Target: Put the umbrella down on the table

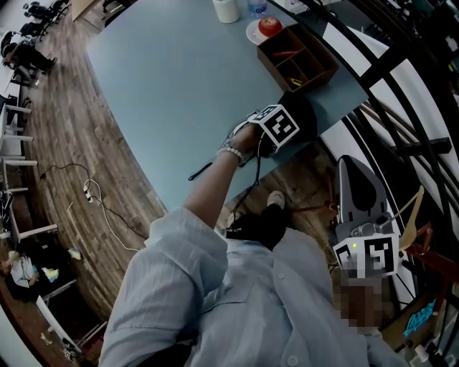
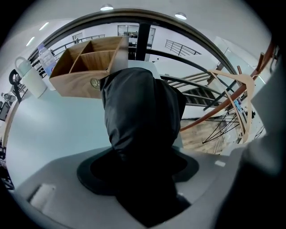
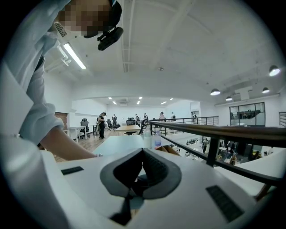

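Both fingers of the left gripper [image 2: 139, 170] are clenched on a black folded fabric umbrella [image 2: 140, 112], which runs out from between them toward the far side. In the head view the umbrella lies at the near right edge of the pale blue desk [image 1: 179, 79], just beside the near corner of an open brown wooden compartment box [image 1: 297, 57]. Whether it rests on the desk surface cannot be told. The right gripper [image 3: 143, 154] has its dark fingers pressed together at the tips with nothing between them. It is held near the person's body, to the right and well apart from the desk. Beyond the box, at the far end of the desk, a red apple [image 1: 270, 26] sits on a small white plate [image 1: 251, 33], near a white jug [image 1: 226, 10]. A black metal railing [image 1: 401, 57] runs along the right of the desk.
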The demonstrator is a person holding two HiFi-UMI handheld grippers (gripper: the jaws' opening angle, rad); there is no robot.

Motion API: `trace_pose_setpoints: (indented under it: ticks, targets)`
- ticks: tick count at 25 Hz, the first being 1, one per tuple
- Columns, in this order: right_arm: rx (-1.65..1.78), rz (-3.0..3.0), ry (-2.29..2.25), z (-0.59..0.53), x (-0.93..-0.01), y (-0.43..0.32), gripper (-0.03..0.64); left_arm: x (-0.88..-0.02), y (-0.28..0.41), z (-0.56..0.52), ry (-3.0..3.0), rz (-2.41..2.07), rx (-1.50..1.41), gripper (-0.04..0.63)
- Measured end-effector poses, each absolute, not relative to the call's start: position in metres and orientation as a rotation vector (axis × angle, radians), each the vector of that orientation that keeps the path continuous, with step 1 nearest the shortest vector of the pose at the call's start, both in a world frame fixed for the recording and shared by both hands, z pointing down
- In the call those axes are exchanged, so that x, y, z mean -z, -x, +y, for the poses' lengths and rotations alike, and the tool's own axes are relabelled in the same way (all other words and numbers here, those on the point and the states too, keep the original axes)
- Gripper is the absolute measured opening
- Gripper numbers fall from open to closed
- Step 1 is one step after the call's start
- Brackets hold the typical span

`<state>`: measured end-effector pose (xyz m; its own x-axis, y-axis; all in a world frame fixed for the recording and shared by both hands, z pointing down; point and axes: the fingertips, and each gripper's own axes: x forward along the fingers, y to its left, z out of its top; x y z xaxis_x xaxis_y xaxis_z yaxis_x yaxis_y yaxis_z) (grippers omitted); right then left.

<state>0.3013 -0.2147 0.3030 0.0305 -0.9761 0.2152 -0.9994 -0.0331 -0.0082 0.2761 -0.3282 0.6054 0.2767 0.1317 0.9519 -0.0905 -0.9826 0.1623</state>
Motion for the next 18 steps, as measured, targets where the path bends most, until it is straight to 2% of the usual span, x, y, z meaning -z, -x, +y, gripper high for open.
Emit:
trace_pose_setpoints:
  ticks: [18]
  targets:
    - [-0.210,-2.128,-2.129,-0.220,-0.297,-0.287,0.000,-0.557,-0.257,-0.338,-2.473,-0.049,-1.584,0.288]
